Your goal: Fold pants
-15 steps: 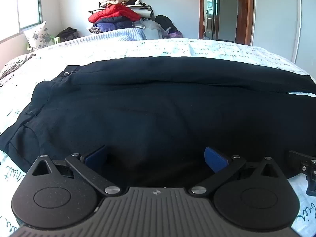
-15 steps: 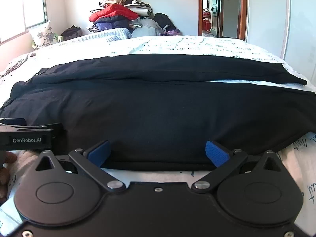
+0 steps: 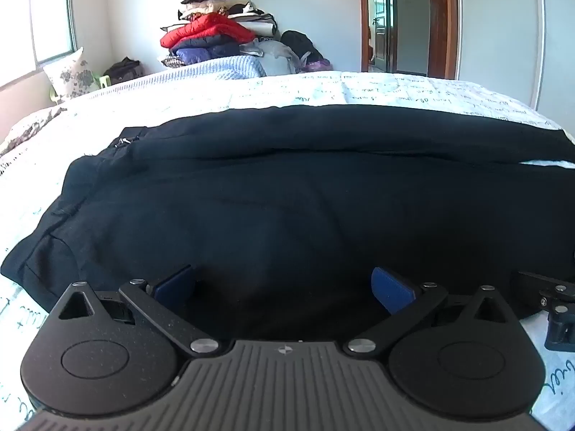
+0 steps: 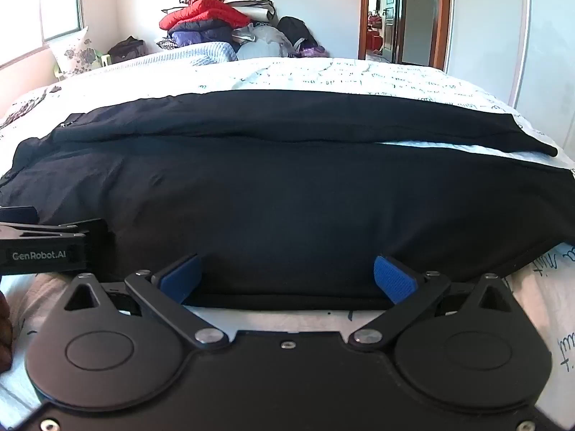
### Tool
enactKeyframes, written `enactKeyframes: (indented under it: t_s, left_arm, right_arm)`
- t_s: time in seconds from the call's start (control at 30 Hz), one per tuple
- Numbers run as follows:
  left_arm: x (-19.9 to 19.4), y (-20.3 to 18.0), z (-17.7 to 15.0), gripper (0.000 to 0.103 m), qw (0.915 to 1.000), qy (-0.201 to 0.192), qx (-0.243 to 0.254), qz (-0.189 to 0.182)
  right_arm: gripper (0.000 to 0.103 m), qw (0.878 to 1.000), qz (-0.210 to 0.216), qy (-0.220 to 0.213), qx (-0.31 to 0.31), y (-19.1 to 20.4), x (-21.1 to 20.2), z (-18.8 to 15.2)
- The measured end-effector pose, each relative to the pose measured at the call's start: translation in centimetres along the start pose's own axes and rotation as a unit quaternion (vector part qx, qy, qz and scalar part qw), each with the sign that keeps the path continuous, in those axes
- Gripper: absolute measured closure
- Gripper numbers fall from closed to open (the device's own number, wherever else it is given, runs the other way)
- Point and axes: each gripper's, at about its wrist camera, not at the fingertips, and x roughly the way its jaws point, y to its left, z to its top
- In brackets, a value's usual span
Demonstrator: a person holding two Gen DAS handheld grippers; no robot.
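Little has shifted since half a second ago: both grippers sit at the near hem of the black fabric pants (image 3: pixel 287 208) much as before, the left wrist view only slightly nearer the cloth. The left gripper (image 3: pixel 284 287) has its blue-padded fingers (image 3: pixel 390 289) spread wide over the dark fabric, nothing pinched between them. The right gripper (image 4: pixel 287 278) is spread too, its pads at the pants' near edge, with bare sheet showing behind them.

The pants lie flat across the white bedsheet with handwriting print (image 4: pixel 359 75), legs running to the right; the right view shows both leg ends, the left view cuts them off. Folds in the black cloth are hard to read.

Beyond the bed stands a heap of folded clothes topped by a red puffer jacket (image 3: pixel 205 30), a floral pillow (image 3: pixel 72 73) by the window, and an open wooden door frame (image 3: pixel 438 18).
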Motion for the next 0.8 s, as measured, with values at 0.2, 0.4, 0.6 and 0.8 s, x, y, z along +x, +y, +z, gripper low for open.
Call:
enactKeyframes:
  t_s: [0.2,0.4,0.6,0.8]
  left_arm:
    - [0.2,0.4,0.1,0.001,1.0,0.004,-0.005,-0.006]
    - [0.5,0.7,0.1,0.001,1.0,0.004,-0.006,-0.006]
    - [-0.4,0.5,-0.1,0.001,1.0,-0.003,-0.003,-0.005]
    - [-1.8,0.0,-0.3,0.001,0.9997,-0.005,0.011,-0.02]
  right_arm:
    - [0.0,1.0,-0.004,0.0,-0.006,0.2,0.0,-0.1]
    - [0.0,1.0,-0.005,0.001,-0.007,0.1,0.0,-0.1]
    - [0.0,1.0,-0.016,0.006,-0.008,0.5,-0.9,0.6]
    - [0.0,1.0,0.007,-0.025,0.016,0.9,-3.5,1.8]
